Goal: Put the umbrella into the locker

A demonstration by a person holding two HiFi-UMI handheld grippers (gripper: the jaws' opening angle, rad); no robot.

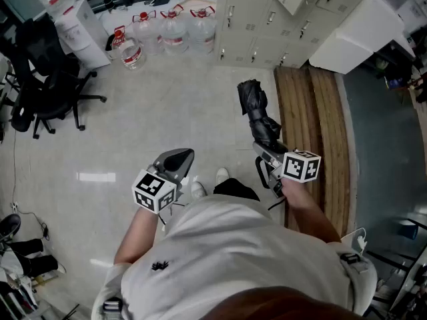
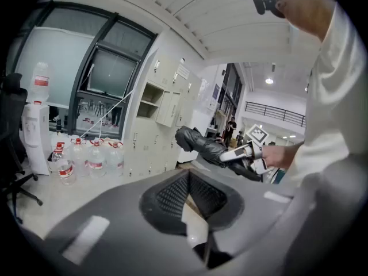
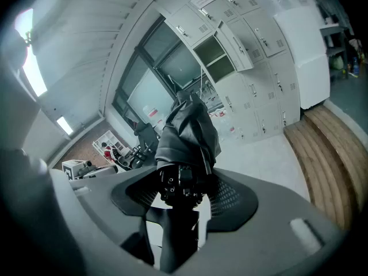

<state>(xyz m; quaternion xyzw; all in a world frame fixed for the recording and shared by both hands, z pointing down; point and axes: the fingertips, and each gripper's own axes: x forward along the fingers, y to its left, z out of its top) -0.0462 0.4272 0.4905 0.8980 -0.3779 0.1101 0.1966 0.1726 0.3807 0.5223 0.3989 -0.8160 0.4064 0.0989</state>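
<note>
Umbrella point(image 1: 257, 114), black and folded, is clamped near its handle by the right gripper point(image 1: 267, 150), above the floor point(image 1: 167, 99) before the lockers point(image 1: 257, 25); the left gripper point(image 1: 179, 157) is closed, empty.

The umbrella point(image 1: 257, 112) is black all over, fabric and handle alike. My right claw point(image 1: 265, 151) and left claw point(image 1: 175, 160) are grey with dark mesh-patterned pads, and each carries a white cube printed with black square markers. The floor point(image 1: 167, 105) is pale grey tile. The far lockers point(image 1: 267, 19) are off-white. On the right, the wooden platform point(image 1: 313, 125) is brown with lengthwise stripes. The water bottles point(image 1: 175, 29) are clear with red caps and labels. The left office chair point(image 1: 40, 79) is black.
</note>
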